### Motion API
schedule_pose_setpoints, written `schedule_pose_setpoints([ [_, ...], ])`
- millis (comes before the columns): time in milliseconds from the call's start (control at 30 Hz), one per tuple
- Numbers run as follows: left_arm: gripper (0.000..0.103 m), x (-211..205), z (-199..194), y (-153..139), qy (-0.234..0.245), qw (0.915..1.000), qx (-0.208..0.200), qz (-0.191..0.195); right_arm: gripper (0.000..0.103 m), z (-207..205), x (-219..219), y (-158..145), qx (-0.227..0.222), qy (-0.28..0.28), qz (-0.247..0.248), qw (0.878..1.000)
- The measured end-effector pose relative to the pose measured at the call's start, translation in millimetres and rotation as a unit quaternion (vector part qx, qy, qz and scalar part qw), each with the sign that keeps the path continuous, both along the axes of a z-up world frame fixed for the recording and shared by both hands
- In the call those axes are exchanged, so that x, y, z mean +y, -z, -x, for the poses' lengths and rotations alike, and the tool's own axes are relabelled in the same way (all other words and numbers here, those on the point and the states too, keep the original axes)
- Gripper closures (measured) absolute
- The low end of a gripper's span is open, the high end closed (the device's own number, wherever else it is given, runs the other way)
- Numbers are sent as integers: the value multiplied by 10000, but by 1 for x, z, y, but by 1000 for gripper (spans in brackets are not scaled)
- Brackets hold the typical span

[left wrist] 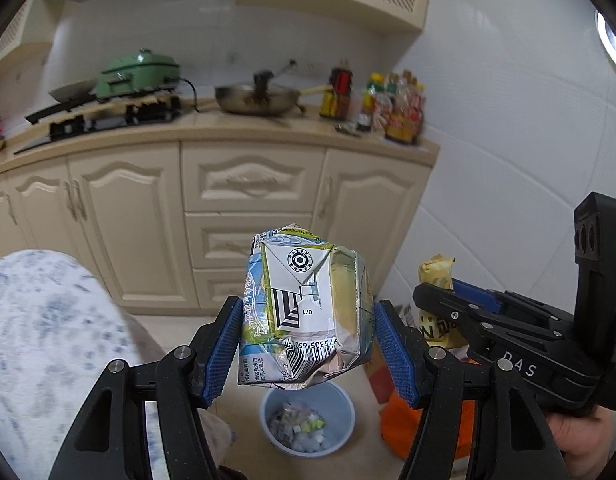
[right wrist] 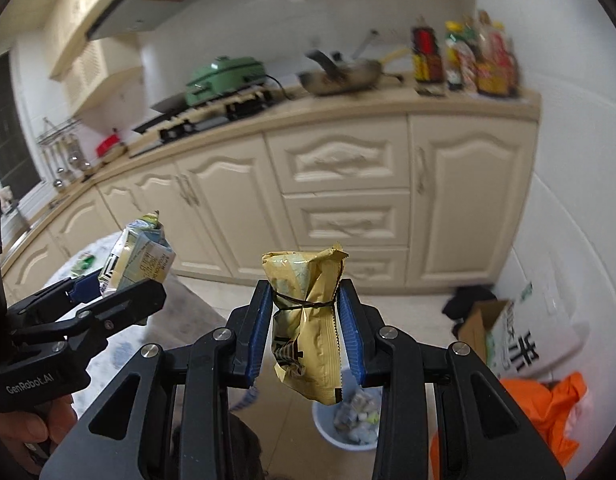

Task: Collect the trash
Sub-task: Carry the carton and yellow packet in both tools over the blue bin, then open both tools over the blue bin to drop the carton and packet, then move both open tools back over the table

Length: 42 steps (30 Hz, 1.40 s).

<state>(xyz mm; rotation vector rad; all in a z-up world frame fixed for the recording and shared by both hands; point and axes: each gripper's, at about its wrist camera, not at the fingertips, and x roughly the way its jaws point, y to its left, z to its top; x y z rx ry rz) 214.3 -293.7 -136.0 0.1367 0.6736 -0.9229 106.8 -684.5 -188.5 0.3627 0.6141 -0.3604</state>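
My left gripper (left wrist: 308, 316) is shut on a crumpled drink carton (left wrist: 304, 308) and holds it in the air above a light blue bin (left wrist: 308, 418) with several scraps inside. My right gripper (right wrist: 306, 320) is shut on a yellow snack wrapper (right wrist: 308, 320) tied with a dark band, held above the same bin (right wrist: 347, 420). In the left wrist view the right gripper (left wrist: 439, 296) is at the right with the wrapper (left wrist: 435, 276). In the right wrist view the left gripper (right wrist: 108, 288) with the carton (right wrist: 138, 252) is at the left.
Cream kitchen cabinets (left wrist: 248, 216) stand behind, with a green cooker (left wrist: 140, 72), a pan (left wrist: 256, 100) and bottles (left wrist: 391, 108) on the counter. A floral-clothed table (left wrist: 48, 340) is at the left. An orange bag (right wrist: 547, 412) and a cardboard box (right wrist: 487, 328) lie on the floor at the right.
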Motion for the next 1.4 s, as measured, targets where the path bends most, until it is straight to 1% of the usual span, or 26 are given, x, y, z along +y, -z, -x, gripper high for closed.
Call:
schedule_pose_setpoints([
  [167,42,-39,-20,23,142,9991,283,-291,69,3,-24,35,287,169,-258,9991],
  [300,42,-72,-38,45,248,9968,539,-531,69,-1,-41,67,518,246,-561,9968],
  [433,42,-110,-57,67,385,9925,859,-776,69,-7,-52,95,717,266,-808,9938],
  [533,41,-142,-74,80,479,9898,982,-917,69,-13,-60,113,858,304,-956,9913],
  [600,41,-156,-82,90,533,9872,1090,-1032,69,-15,-64,124,946,327,-1035,9896],
  [633,41,-163,-87,95,544,9858,1152,-1097,67,-17,-67,129,988,335,-1088,9886],
  [667,41,-170,-91,101,571,9839,1223,-1174,67,-18,-69,134,1019,356,-1141,9876],
  [700,40,-179,-96,108,589,9811,1320,-1288,67,-19,-72,140,1064,370,-1204,9863],
  [733,33,-187,-101,113,587,9797,1368,-1345,67,-20,-76,147,1110,388,-1274,9849],
  [767,27,-192,-104,116,563,9789,1392,-1387,64,-20,-79,152,1137,426,-1334,9836],
  [800,14,-197,-107,118,524,9788,1389,-1413,59,-21,-83,159,1170,459,-1413,9820],
  [833,10,-200,-110,119,446,9796,1347,-1425,50,-21,-87,165,1212,506,-1500,9799],
  [867,9,-204,-113,120,411,9801,1325,-1419,40,-20,-89,170,1231,556,-1549,9786],
  [933,2,-209,-118,120,331,9801,1314,-1454,31,-16,-93,175,1231,647,-1615,9770],
  [967,2,-211,-119,119,245,9805,1253,-1495,20,-15,-93,176,1220,687,-1651,9763],
  [1000,1,-208,-118,119,188,9813,1193,-1498,11,-12,-94,176,1204,752,-1688,9754],
  [1033,1,-205,-116,116,121,9827,1137,-1459,0,-10,-96,177,1211,869,-1701,9741],
  [1200,1,-202,-104,106,-34,9858,931,-1400,0,-1,-98,172,1216,1074,-1690,9722],
  [1400,1,-173,-80,93,-47,9894,728,-1252,0,-1,-91,152,1165,1014,-1583,9752],
])
